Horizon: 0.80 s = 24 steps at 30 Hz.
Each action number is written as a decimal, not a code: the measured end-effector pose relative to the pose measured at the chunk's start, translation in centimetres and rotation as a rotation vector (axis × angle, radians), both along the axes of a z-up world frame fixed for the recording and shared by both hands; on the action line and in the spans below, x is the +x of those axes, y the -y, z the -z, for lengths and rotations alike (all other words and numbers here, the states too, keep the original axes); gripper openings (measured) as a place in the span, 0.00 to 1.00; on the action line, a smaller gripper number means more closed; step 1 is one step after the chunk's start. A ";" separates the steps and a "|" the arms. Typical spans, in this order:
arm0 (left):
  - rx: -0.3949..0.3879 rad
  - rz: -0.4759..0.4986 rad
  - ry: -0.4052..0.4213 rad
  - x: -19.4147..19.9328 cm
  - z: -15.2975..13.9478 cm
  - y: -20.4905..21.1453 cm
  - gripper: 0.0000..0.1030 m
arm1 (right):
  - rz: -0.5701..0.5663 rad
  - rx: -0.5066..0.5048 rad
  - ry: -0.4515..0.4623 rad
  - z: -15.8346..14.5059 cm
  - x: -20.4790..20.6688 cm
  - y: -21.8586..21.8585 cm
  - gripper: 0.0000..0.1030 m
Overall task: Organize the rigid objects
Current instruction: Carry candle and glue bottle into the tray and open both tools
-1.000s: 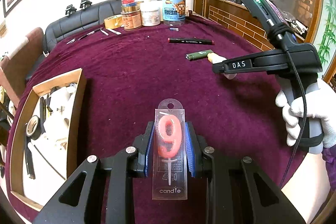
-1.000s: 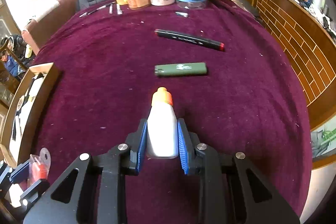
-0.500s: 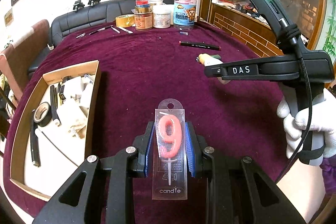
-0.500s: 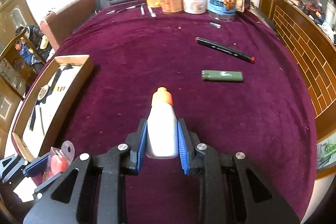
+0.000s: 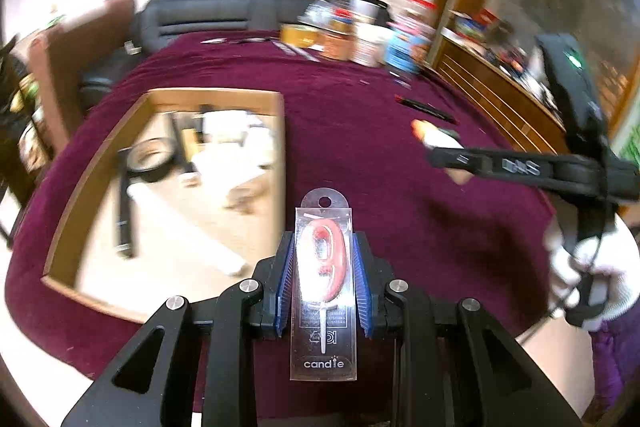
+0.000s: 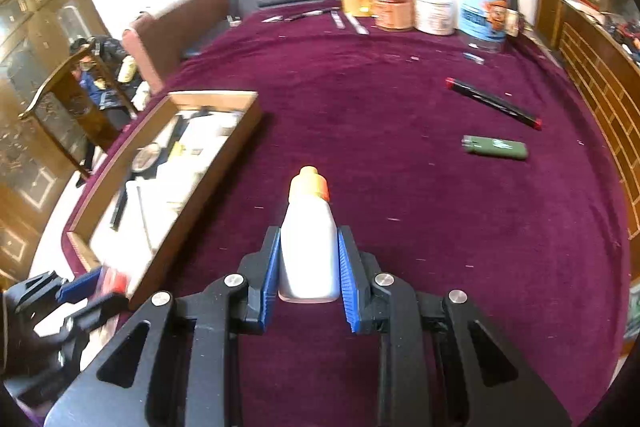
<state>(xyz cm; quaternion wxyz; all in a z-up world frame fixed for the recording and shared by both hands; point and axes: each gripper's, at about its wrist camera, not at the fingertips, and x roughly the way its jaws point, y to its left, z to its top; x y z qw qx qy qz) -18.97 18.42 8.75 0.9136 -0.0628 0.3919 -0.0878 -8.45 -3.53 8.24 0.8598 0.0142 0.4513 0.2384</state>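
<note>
Candle packet [image 5: 324, 283] sits upright between the blue pads of your left gripper [image 5: 324, 287], clamped at its sides, with the red number nine showing through the clear sleeve and the hang tab pointing away from you. In this left wrist view the wooden tray [image 5: 280, 147] lies on the purple tablecloth [image 5: 360, 155] just left of the packet, its near corner close under the gripper's left finger; the contents are blurred, though a roll of black tape [image 5: 152, 161] can be made out. To the right of the tray your right gripper [image 5: 440, 157] reaches in level from the side, held by your white-gloved right hand [image 5: 592, 267], with the orange cap of the glue bottle [image 5: 436, 137] poking past its tip. In the right wrist view your right gripper [image 6: 308, 263] is closed on the white glue bottle [image 6: 308, 251], cap forward, above the tablecloth [image 6: 400, 211] just right of the tray [image 6: 224, 171]. Well right of the tray lie a green lighter [image 6: 495, 147] and, beyond it, a black marker [image 6: 493, 103]. Your left gripper [image 6: 92, 287] shows at the tray's near corner, blurred, red visible between its blue pads.
</note>
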 end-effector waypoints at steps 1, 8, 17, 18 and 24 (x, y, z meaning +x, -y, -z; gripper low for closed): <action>-0.008 -0.027 -0.002 0.0 0.1 -1.1 0.23 | -0.018 0.013 -0.003 -0.1 -0.2 -0.9 0.24; -0.086 -0.214 -0.046 0.3 1.8 -8.7 0.23 | -0.157 0.043 -0.015 -0.1 -1.4 -7.5 0.24; -0.124 -0.251 -0.120 2.9 4.6 -10.7 0.23 | -0.310 0.019 -0.099 2.6 -1.7 -15.5 0.24; -0.119 -0.254 -0.123 3.0 4.7 -10.8 0.23 | -0.313 0.016 -0.109 2.9 -1.6 -16.0 0.24; -0.071 -0.313 -0.138 4.9 5.7 -11.9 0.23 | -0.330 -0.019 -0.138 4.5 -0.8 -18.2 0.24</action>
